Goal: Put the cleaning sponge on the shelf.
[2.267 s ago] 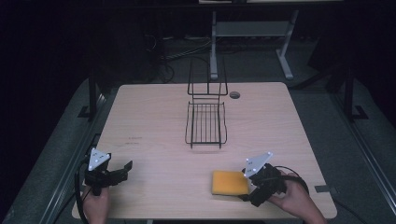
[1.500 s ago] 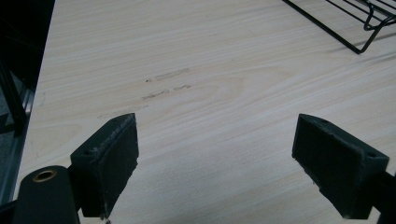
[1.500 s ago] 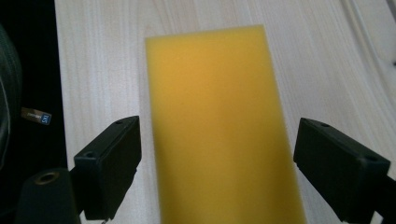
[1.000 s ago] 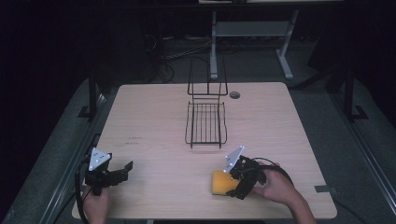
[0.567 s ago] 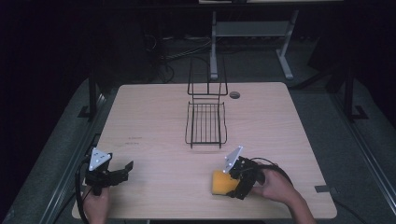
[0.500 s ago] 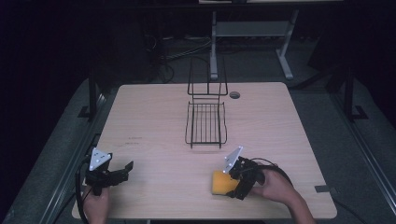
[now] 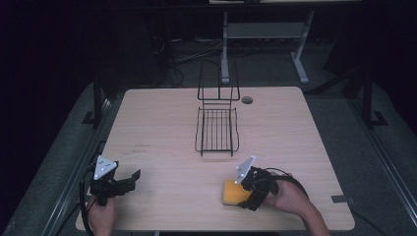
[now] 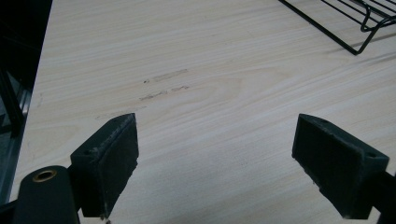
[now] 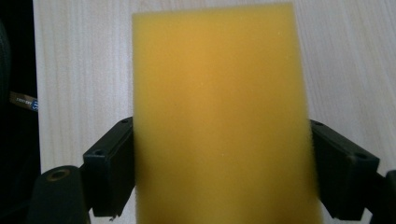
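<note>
We are seeing the desk carrying a black wire rack mid-back. Yellow sponge is lying near the front right edge, our right tongs clamping it. Left tongs are gaping empty at the front left corner.
</note>
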A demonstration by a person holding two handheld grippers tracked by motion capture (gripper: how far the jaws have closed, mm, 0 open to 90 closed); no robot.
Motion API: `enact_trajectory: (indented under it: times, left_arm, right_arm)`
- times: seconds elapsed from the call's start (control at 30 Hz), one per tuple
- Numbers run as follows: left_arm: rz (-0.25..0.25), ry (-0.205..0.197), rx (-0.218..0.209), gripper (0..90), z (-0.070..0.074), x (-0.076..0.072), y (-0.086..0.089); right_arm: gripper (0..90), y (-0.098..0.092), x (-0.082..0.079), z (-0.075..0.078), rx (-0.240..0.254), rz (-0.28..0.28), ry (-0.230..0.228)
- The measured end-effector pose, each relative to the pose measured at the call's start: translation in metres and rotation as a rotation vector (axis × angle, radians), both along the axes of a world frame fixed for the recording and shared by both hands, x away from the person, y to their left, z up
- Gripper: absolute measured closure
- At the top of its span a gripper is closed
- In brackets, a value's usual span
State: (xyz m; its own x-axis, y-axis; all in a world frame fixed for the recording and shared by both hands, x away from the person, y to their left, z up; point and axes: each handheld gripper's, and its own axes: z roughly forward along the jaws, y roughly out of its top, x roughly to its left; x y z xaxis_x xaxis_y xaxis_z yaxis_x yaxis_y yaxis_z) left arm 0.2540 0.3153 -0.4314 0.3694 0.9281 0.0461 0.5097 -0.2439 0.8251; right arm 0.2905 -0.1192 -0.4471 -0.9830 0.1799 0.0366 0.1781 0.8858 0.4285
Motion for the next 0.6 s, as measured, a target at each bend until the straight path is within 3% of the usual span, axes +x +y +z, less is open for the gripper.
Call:
enact_trajectory:
  times: [0.6]
  left_arm:
    - [-0.003, 0.002, 0.002, 14.1, -0.0006, 0.0007, -0.0016]
  right_arm:
    - [20.4, -0.0051, -0.0002, 0.0060, 0.034, -0.010, -0.004]
